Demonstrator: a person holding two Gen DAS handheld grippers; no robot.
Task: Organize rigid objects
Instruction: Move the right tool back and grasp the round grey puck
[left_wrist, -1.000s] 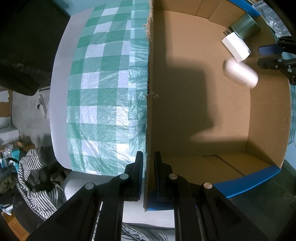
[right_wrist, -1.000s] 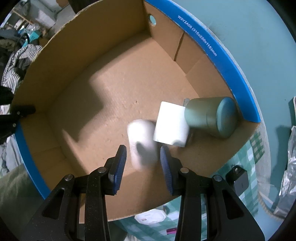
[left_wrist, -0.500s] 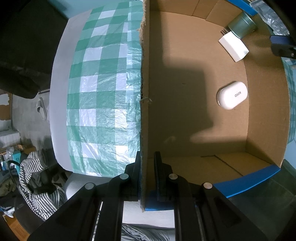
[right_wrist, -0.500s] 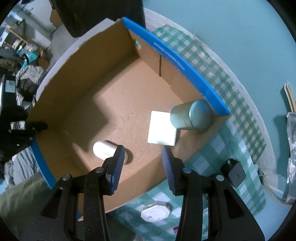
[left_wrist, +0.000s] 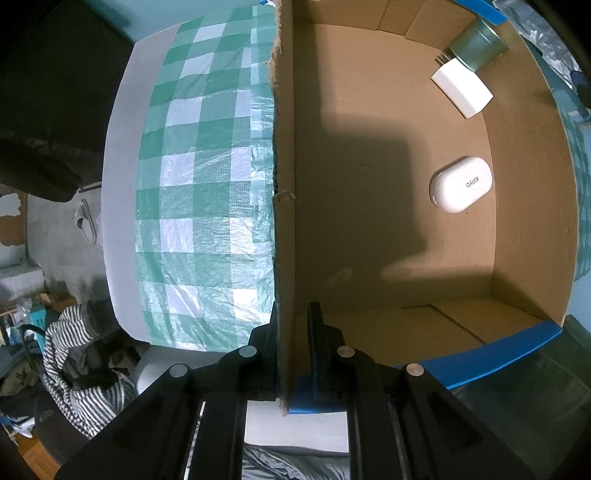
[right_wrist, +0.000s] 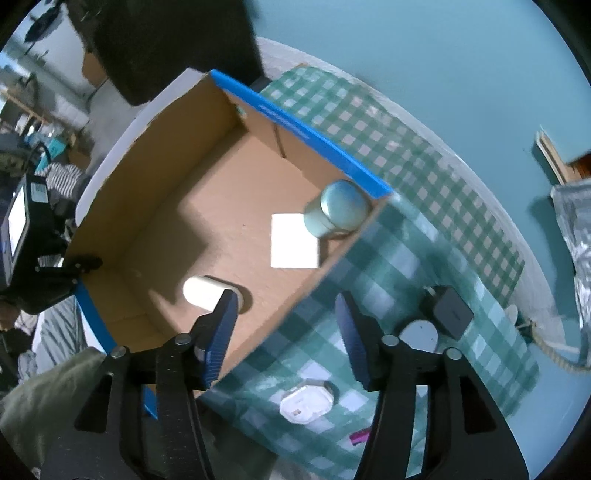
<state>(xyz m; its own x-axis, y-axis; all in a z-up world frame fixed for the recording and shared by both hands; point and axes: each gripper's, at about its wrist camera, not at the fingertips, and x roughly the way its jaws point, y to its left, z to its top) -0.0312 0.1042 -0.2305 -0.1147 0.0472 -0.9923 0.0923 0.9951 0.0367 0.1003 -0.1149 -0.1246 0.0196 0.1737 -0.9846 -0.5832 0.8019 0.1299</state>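
leftmost, the left gripper (left_wrist: 292, 332) is clamped on the cardboard box (left_wrist: 284, 229), its fingers pinching the box's side wall near a blue-taped corner. inside the box a white oval case (left_wrist: 461, 189) lies on the floor near the opposite wall, with a white adapter (left_wrist: 462, 88) and a green tin (left_wrist: 476, 46) touching each other in the far corner. further right, the right gripper (right_wrist: 285, 325) hangs with jaws apart above the box's edge and the checked tablecloth (right_wrist: 388, 243), where a black charger (right_wrist: 451, 311), a round white piece (right_wrist: 419, 334) and a white octagonal item (right_wrist: 304, 402) lie outside the box.
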